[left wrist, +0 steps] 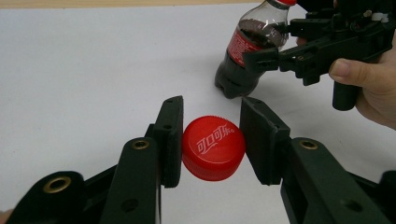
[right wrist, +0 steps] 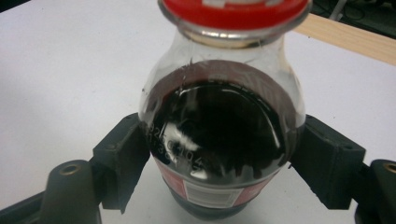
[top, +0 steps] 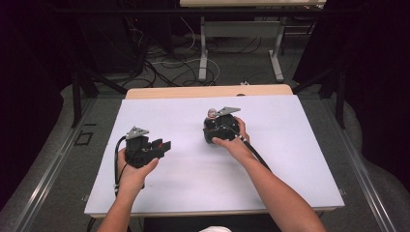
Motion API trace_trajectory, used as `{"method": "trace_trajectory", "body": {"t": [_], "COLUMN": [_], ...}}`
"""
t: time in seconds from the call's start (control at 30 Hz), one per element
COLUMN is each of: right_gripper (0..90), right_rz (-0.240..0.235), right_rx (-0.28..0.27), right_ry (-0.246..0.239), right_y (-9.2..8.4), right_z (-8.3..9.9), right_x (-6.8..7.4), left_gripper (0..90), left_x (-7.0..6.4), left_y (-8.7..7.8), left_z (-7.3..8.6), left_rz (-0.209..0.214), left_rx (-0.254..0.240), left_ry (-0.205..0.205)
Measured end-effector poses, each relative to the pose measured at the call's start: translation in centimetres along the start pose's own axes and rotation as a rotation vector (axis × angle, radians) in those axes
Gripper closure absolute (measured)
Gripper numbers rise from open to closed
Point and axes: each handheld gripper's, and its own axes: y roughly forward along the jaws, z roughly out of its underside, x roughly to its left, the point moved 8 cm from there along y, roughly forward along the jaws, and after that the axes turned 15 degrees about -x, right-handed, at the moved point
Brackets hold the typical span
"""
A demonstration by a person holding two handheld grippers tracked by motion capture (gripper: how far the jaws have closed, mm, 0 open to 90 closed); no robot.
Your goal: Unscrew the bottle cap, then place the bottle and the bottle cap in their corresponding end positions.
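A small cola bottle point(right wrist: 219, 126) with dark drink, a red label and a red top stands on the white table sheet point(top: 193, 174). My right gripper point(right wrist: 219, 158) has its jaws on either side of the bottle's shoulder, the pads right at its sides without squeezing it. In the left gripper view the bottle point(left wrist: 247, 51) stands at the upper right with the right gripper point(left wrist: 266, 44) around it. My left gripper point(left wrist: 210, 140) is shut on a loose red bottle cap point(left wrist: 212, 147) with white lettering, held just above the sheet. In the high view the left gripper point(top: 163, 145) is left of the right gripper point(top: 212, 121).
The sheet covers a wooden table whose far edge point(top: 208, 91) shows as a tan strip. Beyond it are table legs point(top: 203, 53) and cables point(top: 164, 63) on the floor. A person's forearms come in from the bottom.
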Motion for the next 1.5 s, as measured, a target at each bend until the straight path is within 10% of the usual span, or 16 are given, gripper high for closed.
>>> {"method": "trace_trajectory", "body": {"t": [0.77, 1.07, 1.5], "right_gripper": [4.6, 0.0, 0.0], "right_rz": [0.026, 0.047, 0.046], "right_rx": [0.025, 0.027, 0.011], "right_ry": [0.022, -0.026, 0.057], "right_y": [-2.6, -5.6, -10.1], "right_z": [1.3, 1.7, 2.8], "right_x": [-0.2, -0.2, -0.8], "left_gripper": [61.4, 61.4, 61.4], "left_x": [0.2, -0.2, -2.4], "left_y": [0.6, 1.2, 3.3], "left_z": [0.6, 1.1, 2.5], "left_rz": [-0.003, 0.008, 0.090], "left_rx": [0.021, 0.043, 0.088], "left_ry": [-0.005, 0.014, 0.059]}}
